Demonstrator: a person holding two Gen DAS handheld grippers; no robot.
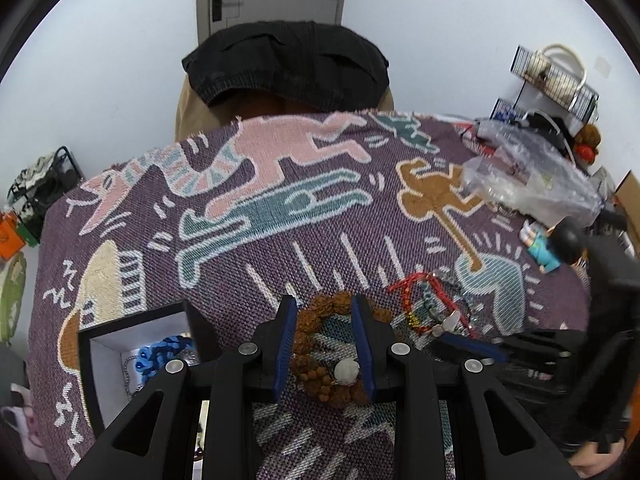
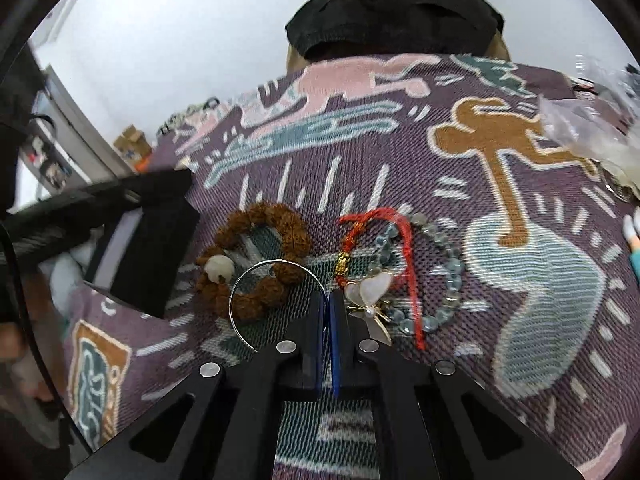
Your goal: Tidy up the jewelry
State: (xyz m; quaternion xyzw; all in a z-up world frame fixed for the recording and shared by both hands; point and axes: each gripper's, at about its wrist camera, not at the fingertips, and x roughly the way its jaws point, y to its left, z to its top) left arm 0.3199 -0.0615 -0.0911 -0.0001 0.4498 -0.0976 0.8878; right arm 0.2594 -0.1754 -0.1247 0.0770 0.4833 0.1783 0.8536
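Note:
A brown seed-bead bracelet (image 1: 320, 376) with one white bead (image 1: 346, 370) lies on the patterned cloth; it also shows in the right wrist view (image 2: 260, 256). My left gripper (image 1: 324, 304) is open and straddles it, fingers on either side. My right gripper (image 2: 328, 300) is shut on a thin silver hoop (image 2: 256, 280) that hangs to its left over the brown bracelet. A red cord bracelet (image 2: 360, 224), a grey bead bracelet (image 2: 448, 256) and a butterfly clip (image 2: 372, 292) lie just right of it. A black jewelry box (image 1: 132, 356) holds blue beads (image 1: 160, 354).
The table wears a purple woven cloth (image 1: 280, 248) with cartoon figures. A clear plastic bag (image 1: 528, 176), a small figurine (image 1: 544, 248) and wire racks (image 1: 556, 80) stand at the right. A chair with a black garment (image 1: 288, 64) is behind the table.

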